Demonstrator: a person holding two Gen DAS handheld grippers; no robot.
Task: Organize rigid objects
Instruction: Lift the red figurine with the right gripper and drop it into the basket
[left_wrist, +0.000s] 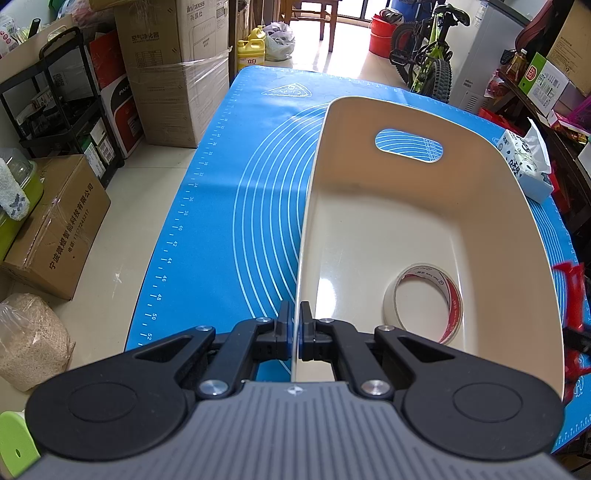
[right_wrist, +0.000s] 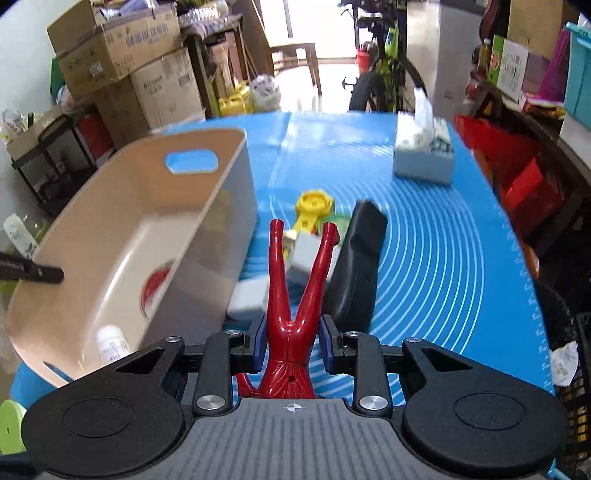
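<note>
Glossy red figure (right_wrist: 291, 295) — smooth cream basket (right_wrist: 207, 206)

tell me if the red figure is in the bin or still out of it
Out. The right tool grips the red figure at the waist, legs pointing forward, beside the cream bin, which holds a tape roll.

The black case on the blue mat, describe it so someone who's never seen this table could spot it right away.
Start at the blue mat and find the cream bin on its left side. Right of the bin lies a cluster of small items; the black case is on that cluster's right edge, the only dark, long, smooth one beside the yellow toy and white blocks.
</note>
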